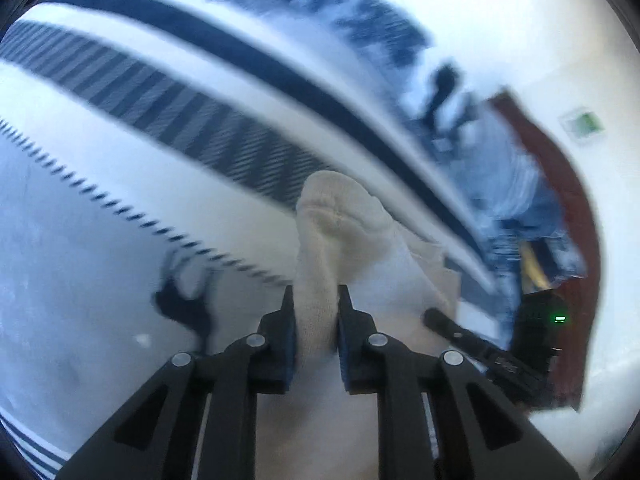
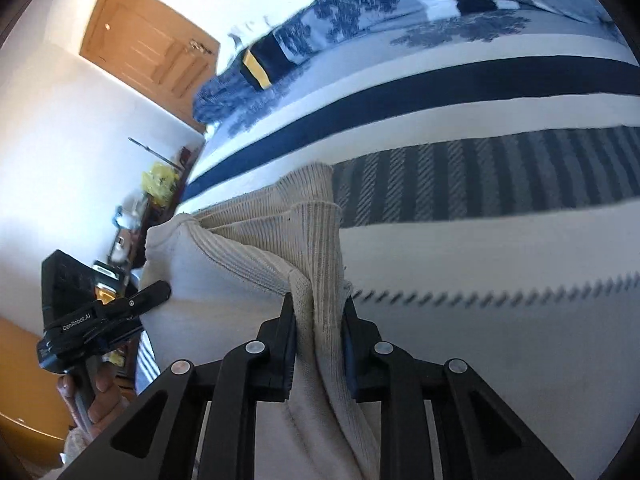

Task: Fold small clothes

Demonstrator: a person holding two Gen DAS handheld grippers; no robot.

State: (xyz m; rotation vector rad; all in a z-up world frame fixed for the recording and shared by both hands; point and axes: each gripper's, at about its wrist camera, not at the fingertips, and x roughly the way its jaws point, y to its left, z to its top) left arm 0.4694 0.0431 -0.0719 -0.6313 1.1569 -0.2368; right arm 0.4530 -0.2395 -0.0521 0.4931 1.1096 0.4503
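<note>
The biggest thing here is the bed [image 2: 500, 256], spread with a white cover that carries navy stripes and a grey diagonal band, and everything else sits in relation to it. On the bed's far side lies a blue-and-white patterned cloth [image 2: 332, 12] with a dark garment that has a yellow band [image 2: 260, 64] on it, and beyond the bed stands a wooden door [image 2: 148, 48]. Held up over the bed, roughly above the grey band, is the cream sock [image 2: 240, 256], the small garment to be folded; it hangs stretched between the two tools rather than lying flat, probably so that it can be pulled straight before one end is laid over the other. The right tool [image 2: 318, 312] is nearly closed, its pads pressing on the gathered ribbed cuff, which bunches into pleats where it is pinched. The left tool [image 1: 316, 300] is likewise almost closed and clamps the sock's toe end [image 1: 340, 216], the rounded tip standing up just past the pads (the picture is blurred here, though the grip itself reads clearly). In the right view the left tool appears at the sock's other edge, with the person's hand [image 2: 96, 392] wrapped round its handle. Gripping at opposite ends looks deliberate: it keeps the soft knit taut and under control.
</note>
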